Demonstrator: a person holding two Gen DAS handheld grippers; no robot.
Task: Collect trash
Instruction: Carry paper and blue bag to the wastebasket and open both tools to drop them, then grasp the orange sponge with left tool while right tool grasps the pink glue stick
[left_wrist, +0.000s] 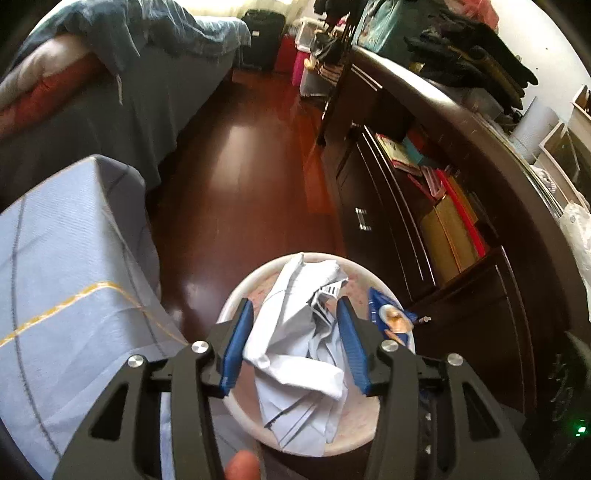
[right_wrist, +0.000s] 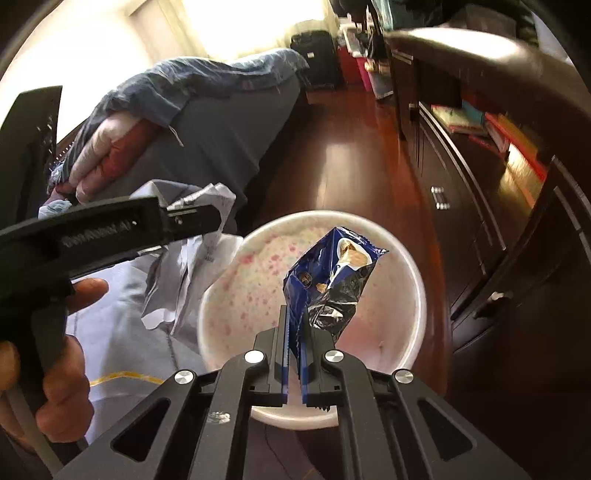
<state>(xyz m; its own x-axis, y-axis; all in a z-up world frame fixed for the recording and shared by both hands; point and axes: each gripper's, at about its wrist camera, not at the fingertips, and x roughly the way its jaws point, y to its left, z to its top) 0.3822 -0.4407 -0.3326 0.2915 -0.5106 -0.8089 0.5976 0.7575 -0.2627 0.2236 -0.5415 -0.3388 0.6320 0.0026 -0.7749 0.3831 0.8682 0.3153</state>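
A white waste bin (right_wrist: 417, 280) with pink speckles inside stands on the floor below both grippers. My left gripper (left_wrist: 293, 306) is shut on a crumpled sheet of white paper (left_wrist: 295, 350), its blue pads (left_wrist: 236, 332) pressing both sides. In the left wrist view the paper hangs over the bin (left_wrist: 236, 291). From the right wrist view, the left gripper (right_wrist: 218, 218) and its paper (right_wrist: 184, 280) sit at the bin's left rim. My right gripper (right_wrist: 295, 314) is shut on a crinkled blue snack wrapper (right_wrist: 332, 273) above the bin's middle. The wrapper (left_wrist: 384, 314) also shows at the bin's right side.
A light blue checked cloth (left_wrist: 74, 277) covers something just left of the bin. A bed (left_wrist: 110, 110) with grey-blue covers lies beyond it. A dark wooden dresser (left_wrist: 424, 221) with books on an open shelf runs along the right. Red-brown floor (left_wrist: 240, 166) stretches ahead to a black suitcase (left_wrist: 262, 40).
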